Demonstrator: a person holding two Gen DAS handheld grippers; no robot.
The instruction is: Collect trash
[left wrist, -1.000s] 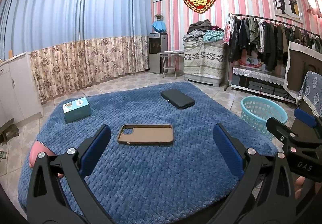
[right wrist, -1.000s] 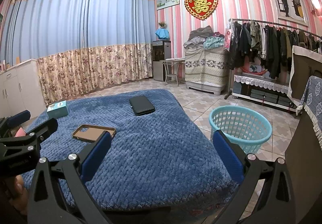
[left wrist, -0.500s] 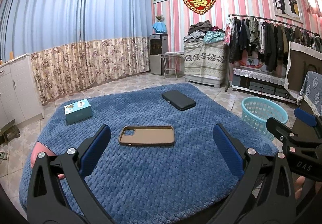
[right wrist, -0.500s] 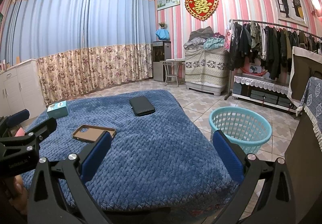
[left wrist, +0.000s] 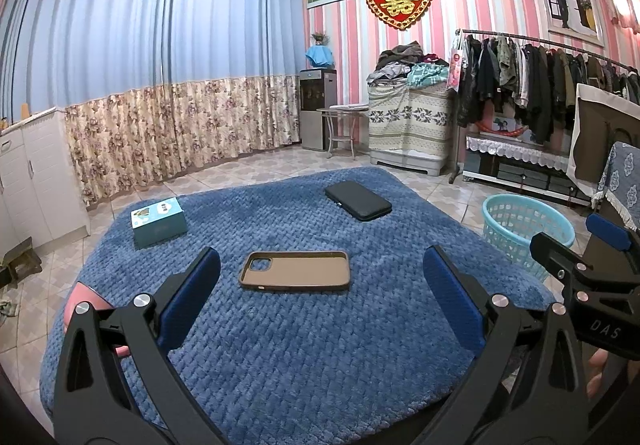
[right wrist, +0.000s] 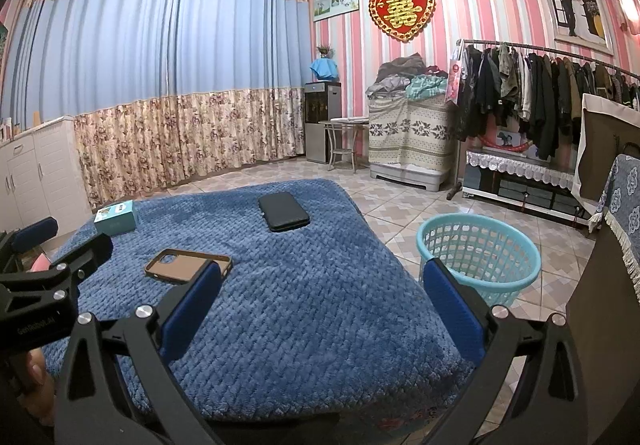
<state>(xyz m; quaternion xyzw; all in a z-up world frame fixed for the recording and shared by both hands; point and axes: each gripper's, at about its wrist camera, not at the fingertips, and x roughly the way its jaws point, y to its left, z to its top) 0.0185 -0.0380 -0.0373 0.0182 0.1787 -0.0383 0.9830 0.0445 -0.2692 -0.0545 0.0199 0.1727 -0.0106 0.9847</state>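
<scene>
Two matching black hand-held tools

Left tool [left wrist: 320, 301] and right tool [right wrist: 320, 309]: black angular frames, blue padded fingers [left wrist: 190, 301], silver screws, white lettering.

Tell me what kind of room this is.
Likely a lived-in home bedroom or living room: loaded clothes rack, floor-length curtains, water dispenser, and a blue blanket-covered surface.
</scene>
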